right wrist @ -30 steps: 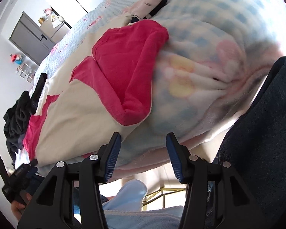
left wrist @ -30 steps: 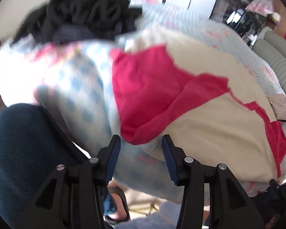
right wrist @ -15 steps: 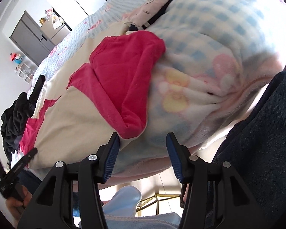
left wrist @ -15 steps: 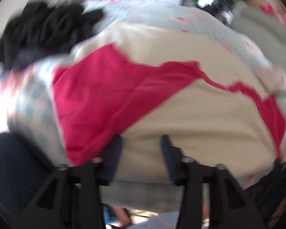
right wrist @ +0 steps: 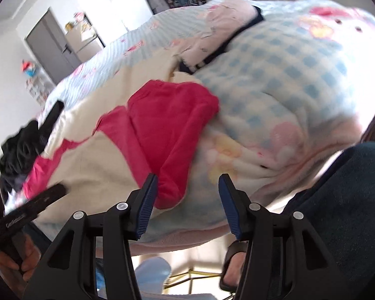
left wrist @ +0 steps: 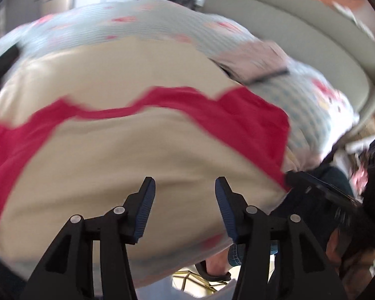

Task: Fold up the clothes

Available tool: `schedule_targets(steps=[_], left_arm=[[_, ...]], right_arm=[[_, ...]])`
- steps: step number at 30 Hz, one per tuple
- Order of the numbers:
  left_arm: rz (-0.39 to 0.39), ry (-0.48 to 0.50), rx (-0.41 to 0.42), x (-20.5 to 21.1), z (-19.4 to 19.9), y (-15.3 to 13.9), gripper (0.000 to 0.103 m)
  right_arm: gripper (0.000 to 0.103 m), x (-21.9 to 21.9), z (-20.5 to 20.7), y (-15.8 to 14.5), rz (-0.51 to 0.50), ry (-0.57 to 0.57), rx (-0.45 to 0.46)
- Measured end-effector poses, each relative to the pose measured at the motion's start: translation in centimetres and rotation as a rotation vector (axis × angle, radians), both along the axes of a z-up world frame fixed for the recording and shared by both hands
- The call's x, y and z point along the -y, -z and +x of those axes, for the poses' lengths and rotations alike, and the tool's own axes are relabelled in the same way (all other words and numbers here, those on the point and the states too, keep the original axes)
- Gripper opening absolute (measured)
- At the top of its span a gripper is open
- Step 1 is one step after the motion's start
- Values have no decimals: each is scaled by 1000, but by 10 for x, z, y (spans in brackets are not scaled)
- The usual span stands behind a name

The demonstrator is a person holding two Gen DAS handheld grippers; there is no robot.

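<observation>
Your left gripper (left wrist: 185, 187) hung over the cream-and-red garment (left wrist: 127, 155), jaws opening, nothing between them. Your right gripper (right wrist: 187, 187) stood half open and empty by its red sleeve (right wrist: 172, 130). The garment lay lengthwise along the bed's edge; motion blur hid its far end.

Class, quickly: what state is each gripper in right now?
Left gripper: opening, holding nothing.
Right gripper: open, holding nothing.

Soft matt cloth garment (right wrist: 170, 125)
</observation>
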State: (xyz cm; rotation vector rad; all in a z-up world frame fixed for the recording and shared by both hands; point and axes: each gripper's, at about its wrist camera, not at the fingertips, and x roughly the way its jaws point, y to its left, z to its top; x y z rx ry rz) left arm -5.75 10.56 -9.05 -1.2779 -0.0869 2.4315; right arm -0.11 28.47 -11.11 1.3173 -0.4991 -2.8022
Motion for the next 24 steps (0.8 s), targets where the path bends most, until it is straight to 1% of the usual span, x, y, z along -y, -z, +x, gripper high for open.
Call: schedule_targets(steps=[2,4,6,9,11,14,16,18,20,22,24], left_arm=[[-17,42,-3,-28,-5,2,52],[-23,74,-9,-47,-5,2,52],[-55,87,-34,-59,0,0,52],[-85,98,-58,-63,1,2,52],[-84,98,-56,-63,-1,3,52],[-75,96,-19,-61,-6,12,52],[-74,93,-14,-60,-7,15,52],[-83,92,-13,-61,-7,16,51],[-88,86,-3,-60,-8,19,51],[-84,90,9,-58,-10,22,51],[-99,102,7,-61,-11,24,52]], right_arm=[[52,0,-2,3,0,-3,9],[52,-11,-1,7,-44,19,16],[53,-26,0,12,-98,52,25],[53,-45,3,18,-162,105,29],[53,-55,6,19,-216,119,18],[54,-53,2,21,-252,67,22],[54,-46,-4,20,-258,19,26],[54,-35,-13,20,-218,-25,43],[54,-30,-20,26,-176,-30,78],[55,-31,-25,34,-172,-18,121],[55,-32,-24,40,-168,-6,150]])
